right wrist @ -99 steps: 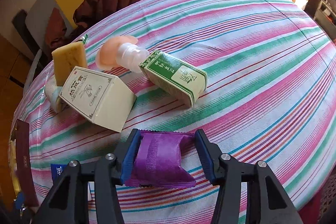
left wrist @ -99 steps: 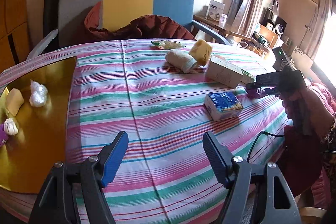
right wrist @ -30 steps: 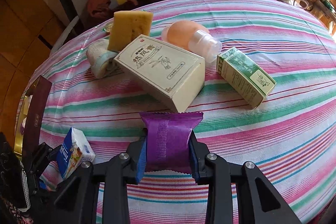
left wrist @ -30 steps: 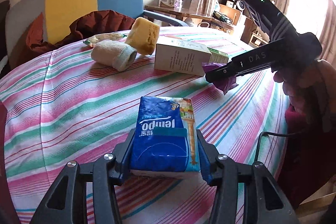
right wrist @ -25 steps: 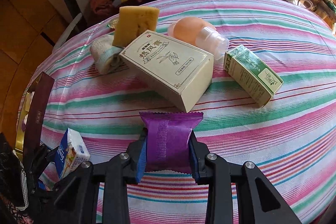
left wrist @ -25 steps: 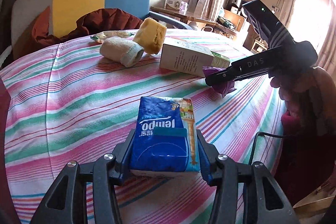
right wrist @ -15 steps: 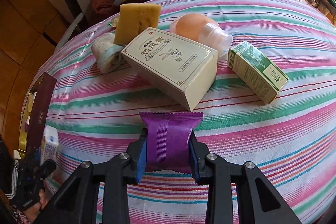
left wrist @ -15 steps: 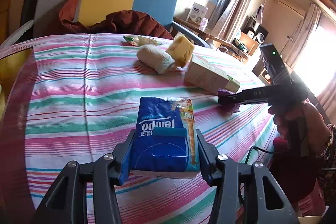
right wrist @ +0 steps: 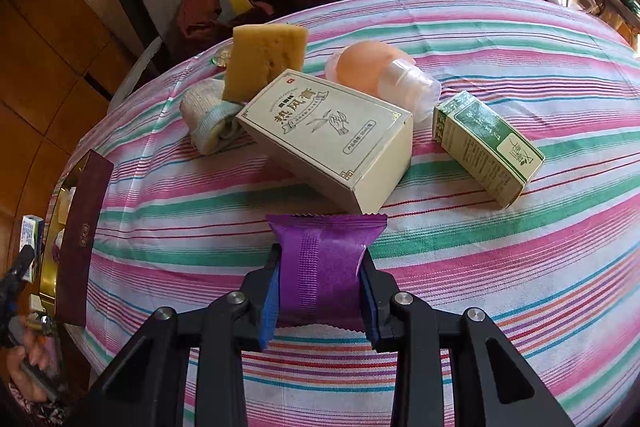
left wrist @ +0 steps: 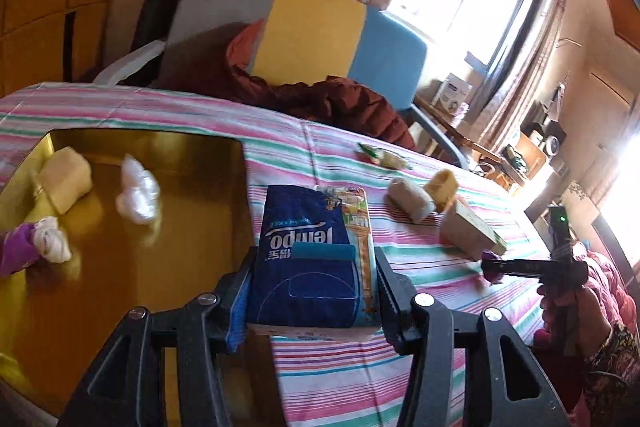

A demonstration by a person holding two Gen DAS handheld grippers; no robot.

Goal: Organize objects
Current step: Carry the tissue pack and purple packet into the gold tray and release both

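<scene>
My left gripper (left wrist: 314,291) is shut on a blue Tempo tissue pack (left wrist: 308,251) and holds it above the right edge of the gold tray (left wrist: 168,227). In the tray lie a yellow sponge piece (left wrist: 66,179), a white wrapped bundle (left wrist: 138,195) and a purple-and-white item (left wrist: 38,247). My right gripper (right wrist: 320,299) is shut on a purple packet (right wrist: 324,263) above the striped tablecloth (right wrist: 520,267). It also shows in the left wrist view (left wrist: 494,269) at the far right.
On the cloth lie a cream box (right wrist: 332,135), a green box (right wrist: 486,147), a peach bottle (right wrist: 380,75), a yellow sponge (right wrist: 264,59), a rolled cloth (right wrist: 208,123) and a small snack wrapper (left wrist: 380,157). A chair with a red jacket (left wrist: 304,99) stands behind.
My left gripper has swung left with the tissue pack, from over the cloth to the tray's edge. My right gripper keeps the purple packet and has barely moved.
</scene>
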